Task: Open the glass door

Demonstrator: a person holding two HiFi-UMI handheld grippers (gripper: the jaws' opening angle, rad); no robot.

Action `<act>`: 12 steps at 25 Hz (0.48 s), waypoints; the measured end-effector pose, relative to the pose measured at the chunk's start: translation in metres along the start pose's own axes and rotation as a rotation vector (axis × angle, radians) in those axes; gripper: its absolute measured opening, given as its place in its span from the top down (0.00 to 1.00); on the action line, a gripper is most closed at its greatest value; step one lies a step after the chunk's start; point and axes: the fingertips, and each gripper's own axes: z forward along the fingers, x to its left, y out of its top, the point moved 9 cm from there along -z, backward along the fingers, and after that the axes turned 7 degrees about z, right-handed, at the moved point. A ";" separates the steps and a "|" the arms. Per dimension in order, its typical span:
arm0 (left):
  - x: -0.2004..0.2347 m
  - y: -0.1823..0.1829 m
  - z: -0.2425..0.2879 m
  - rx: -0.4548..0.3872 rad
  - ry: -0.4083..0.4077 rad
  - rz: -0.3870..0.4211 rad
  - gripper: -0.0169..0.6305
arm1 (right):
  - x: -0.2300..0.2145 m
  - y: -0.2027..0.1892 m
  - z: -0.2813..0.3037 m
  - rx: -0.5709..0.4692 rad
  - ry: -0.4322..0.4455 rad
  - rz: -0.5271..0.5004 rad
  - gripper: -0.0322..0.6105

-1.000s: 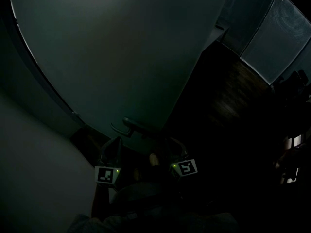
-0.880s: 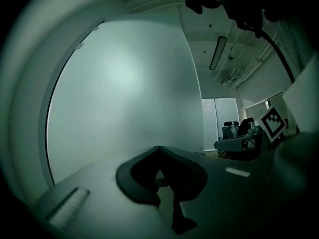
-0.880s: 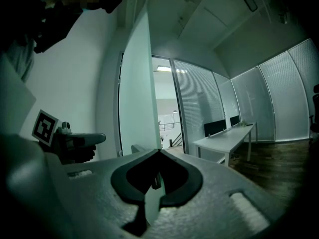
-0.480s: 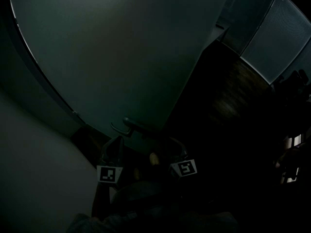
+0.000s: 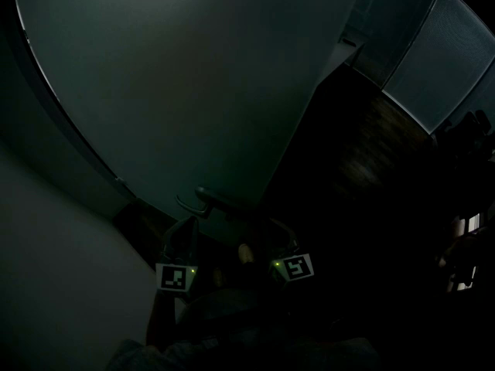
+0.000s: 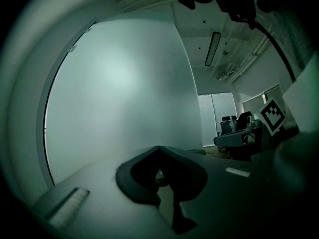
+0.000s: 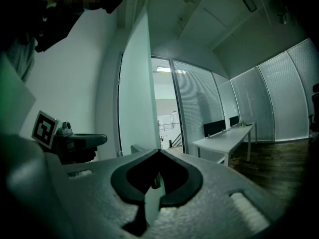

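The frosted glass door (image 5: 193, 76) fills the upper head view; its free edge runs down to the right. Its dark lever handle (image 5: 203, 199) sticks out low on the pane. My left gripper (image 5: 186, 224) is just below the handle, apart from it. In the left gripper view its jaws (image 6: 159, 148) are shut and empty, facing the pane (image 6: 119, 93). My right gripper (image 5: 277, 230) is near the door's free edge. The right gripper view shows those jaws (image 7: 159, 152) shut too, with the door's edge (image 7: 135, 83) straight ahead and not gripped.
The scene is very dark. A pale wall (image 5: 54, 269) stands at the left of the door. Beyond the door's edge lie a lit doorway (image 7: 167, 118), a long white desk (image 7: 224, 141) and blinds (image 7: 279, 98). Office chairs (image 6: 234, 125) stand at the far right.
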 end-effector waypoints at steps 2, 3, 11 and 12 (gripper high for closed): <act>0.000 -0.001 0.000 0.001 0.001 0.005 0.97 | 0.000 0.000 0.000 0.004 -0.001 -0.002 0.95; 0.000 -0.001 0.000 0.003 0.002 0.004 0.97 | 0.001 0.000 0.000 0.005 -0.002 -0.002 0.95; 0.002 -0.003 -0.002 0.011 0.003 0.020 0.97 | 0.002 -0.002 0.001 0.011 0.000 -0.002 0.95; 0.002 -0.004 -0.002 0.011 0.004 0.023 0.97 | 0.002 -0.003 0.001 0.011 0.001 -0.002 0.95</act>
